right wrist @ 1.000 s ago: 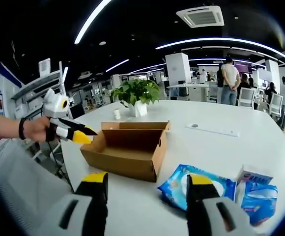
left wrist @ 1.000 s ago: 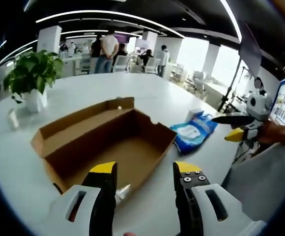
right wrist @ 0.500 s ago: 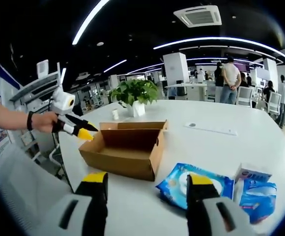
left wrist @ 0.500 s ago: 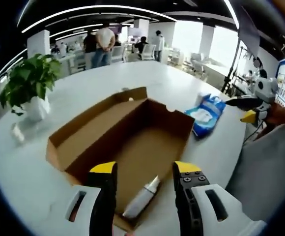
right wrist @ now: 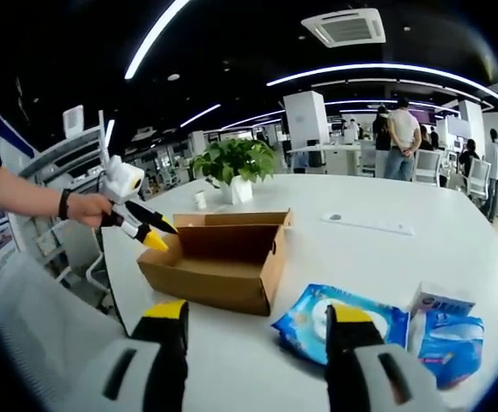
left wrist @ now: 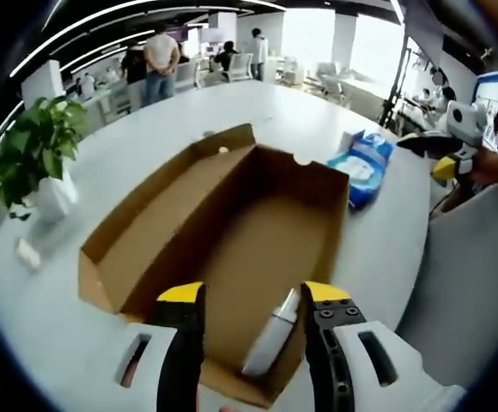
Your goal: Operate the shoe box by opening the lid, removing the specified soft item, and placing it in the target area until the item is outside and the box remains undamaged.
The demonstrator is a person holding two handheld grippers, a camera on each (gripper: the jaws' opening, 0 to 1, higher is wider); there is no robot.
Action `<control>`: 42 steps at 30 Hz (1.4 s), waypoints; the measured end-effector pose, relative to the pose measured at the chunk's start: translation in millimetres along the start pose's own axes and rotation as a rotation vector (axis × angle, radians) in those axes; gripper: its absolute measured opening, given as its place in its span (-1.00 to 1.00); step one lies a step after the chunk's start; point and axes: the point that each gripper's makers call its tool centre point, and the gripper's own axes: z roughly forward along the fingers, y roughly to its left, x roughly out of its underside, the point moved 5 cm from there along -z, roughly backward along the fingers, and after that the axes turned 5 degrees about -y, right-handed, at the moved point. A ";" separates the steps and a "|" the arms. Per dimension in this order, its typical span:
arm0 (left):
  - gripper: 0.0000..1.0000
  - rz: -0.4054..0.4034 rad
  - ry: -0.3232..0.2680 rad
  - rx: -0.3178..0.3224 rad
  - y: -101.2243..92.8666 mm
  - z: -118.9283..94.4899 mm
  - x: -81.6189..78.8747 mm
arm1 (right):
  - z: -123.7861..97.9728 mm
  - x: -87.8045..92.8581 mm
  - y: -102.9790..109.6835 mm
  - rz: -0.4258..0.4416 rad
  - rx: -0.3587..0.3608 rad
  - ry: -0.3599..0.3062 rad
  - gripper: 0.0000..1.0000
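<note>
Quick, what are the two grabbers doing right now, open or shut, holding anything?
Left gripper: open, holding nothing, above the box.
Right gripper: open, holding nothing.

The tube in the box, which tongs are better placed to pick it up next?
Probably the left tongs: they hover open right above the tube inside the open box. The right tongs sit back from the box, over the blue wipes pack.

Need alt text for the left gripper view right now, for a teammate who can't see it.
The open left gripper hovers over an open cardboard shoe box holding a white tube-like item at its near end. A blue wipes pack lies beyond on the white table; a potted plant stands left.
</note>
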 end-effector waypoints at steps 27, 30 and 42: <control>-0.06 0.130 0.191 0.112 9.2 30.8 37.6 | -2.2 4.5 -3.4 0.005 0.014 0.014 0.29; -0.09 0.157 0.196 0.133 5.4 32.6 36.7 | -2.8 4.9 -4.4 0.008 0.017 0.013 0.29; -0.11 0.219 0.260 0.194 2.5 46.6 45.1 | -2.5 8.3 -3.7 0.006 0.017 0.030 0.29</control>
